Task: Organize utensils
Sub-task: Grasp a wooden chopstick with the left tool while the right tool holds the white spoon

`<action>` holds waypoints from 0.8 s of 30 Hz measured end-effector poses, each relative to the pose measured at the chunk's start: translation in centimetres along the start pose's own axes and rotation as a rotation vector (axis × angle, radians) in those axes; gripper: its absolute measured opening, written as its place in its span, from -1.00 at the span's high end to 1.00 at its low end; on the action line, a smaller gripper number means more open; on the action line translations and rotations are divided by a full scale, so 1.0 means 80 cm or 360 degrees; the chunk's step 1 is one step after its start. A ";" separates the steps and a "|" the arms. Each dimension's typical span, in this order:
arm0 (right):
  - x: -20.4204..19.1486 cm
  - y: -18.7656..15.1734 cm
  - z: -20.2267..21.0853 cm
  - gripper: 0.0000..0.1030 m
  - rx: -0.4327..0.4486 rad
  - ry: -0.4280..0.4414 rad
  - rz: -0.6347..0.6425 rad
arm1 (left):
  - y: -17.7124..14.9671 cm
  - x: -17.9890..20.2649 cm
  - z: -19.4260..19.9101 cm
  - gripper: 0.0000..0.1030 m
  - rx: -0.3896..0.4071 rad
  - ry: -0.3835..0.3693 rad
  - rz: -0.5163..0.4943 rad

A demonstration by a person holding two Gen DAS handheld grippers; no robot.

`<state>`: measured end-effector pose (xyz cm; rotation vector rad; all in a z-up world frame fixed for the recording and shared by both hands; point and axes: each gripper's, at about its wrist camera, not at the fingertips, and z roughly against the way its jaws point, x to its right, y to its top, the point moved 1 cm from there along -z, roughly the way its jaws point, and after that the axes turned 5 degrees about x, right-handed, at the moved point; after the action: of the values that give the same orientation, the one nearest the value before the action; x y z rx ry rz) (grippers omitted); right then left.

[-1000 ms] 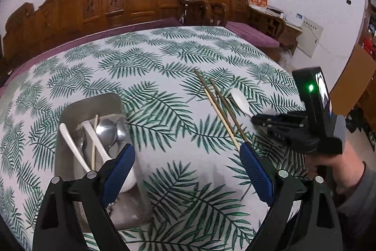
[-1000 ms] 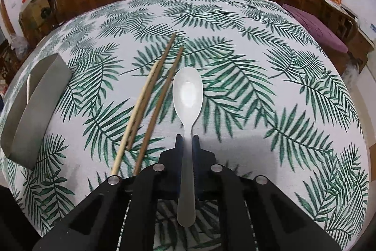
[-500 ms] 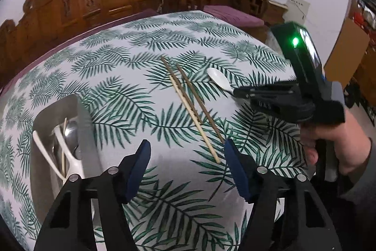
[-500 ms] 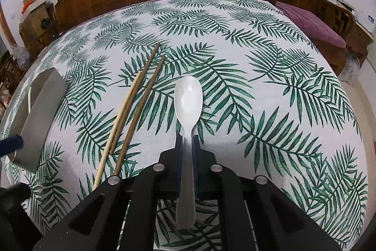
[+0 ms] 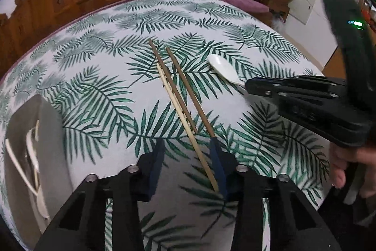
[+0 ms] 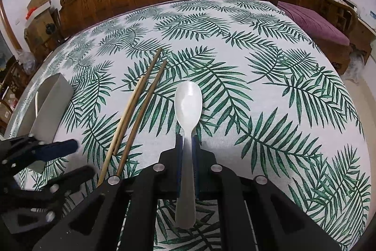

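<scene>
While the left wrist view a second ago took in the steel tray at its lower middle left, the tray (image 5: 50,133) now sits at the nine o'clock edge, with white spoon handles (image 5: 14,157) showing inside it. The left hand-held gripper (image 5: 188,145) has come over the near ends of the chopsticks (image 5: 181,95), which lie on the leaf-print surface (image 5: 98,77) running from twelve o'clock toward six. Its jaws have just been closing and now stand half shut, released, with the pale stick's near end between the blue pads (image 5: 217,161) and the brown stick's end right at the right-hand pad; no pad visibly presses on the pale stick. At three o'clock the right hand-held gripper (image 5: 246,86) fills more of the view than before, the white spoon (image 5: 223,69) jutting from its tip toward eleven o'clock, a person's hand (image 5: 347,161) beneath it.

In the right wrist view, the right hand-held gripper (image 6: 187,142) is clenched on the spoon's (image 6: 188,102) handle exactly as before, bowl pointing to twelve o'clock above the surface (image 6: 270,86). The chopsticks (image 6: 136,109) lie just beside it toward ten o'clock. The left hand-held gripper (image 6: 82,159), barely a blue tip half a second ago, now reaches in at eight o'clock, with the tray (image 6: 51,107) behind it at nine o'clock.
</scene>
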<state>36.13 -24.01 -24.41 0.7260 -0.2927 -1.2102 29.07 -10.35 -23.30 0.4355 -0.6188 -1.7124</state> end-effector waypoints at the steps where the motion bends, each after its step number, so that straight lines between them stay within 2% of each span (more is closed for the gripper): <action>1: 0.002 0.000 0.000 0.82 0.0000 0.0001 -0.0006 | 0.002 -0.001 -0.005 0.35 -0.0010 -0.0005 0.0014; 3: 0.003 0.001 -0.001 0.82 -0.0001 0.0005 -0.0016 | 0.006 -0.004 -0.017 0.41 -0.0031 -0.0015 0.0041; 5: 0.004 0.001 -0.001 0.82 -0.0001 0.0012 -0.0021 | 0.009 -0.006 -0.027 0.62 -0.0044 -0.0017 0.0058; 12: -0.001 0.000 -0.001 0.82 -0.0004 0.0029 -0.0015 | 0.013 -0.012 -0.035 0.76 -0.0076 0.0040 0.0062; 13: -0.001 0.000 -0.001 0.82 -0.0003 0.0032 -0.0013 | 0.013 -0.013 -0.035 0.87 -0.0084 0.0055 0.0059; 24: -0.011 0.003 0.002 0.82 0.0017 0.0066 -0.0001 | 0.004 -0.032 -0.008 0.92 -0.0078 0.0101 0.0059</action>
<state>35.92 -23.18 -23.96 0.7595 -0.2649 -1.1933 30.29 -8.02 -23.69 0.4397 -0.5346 -1.6687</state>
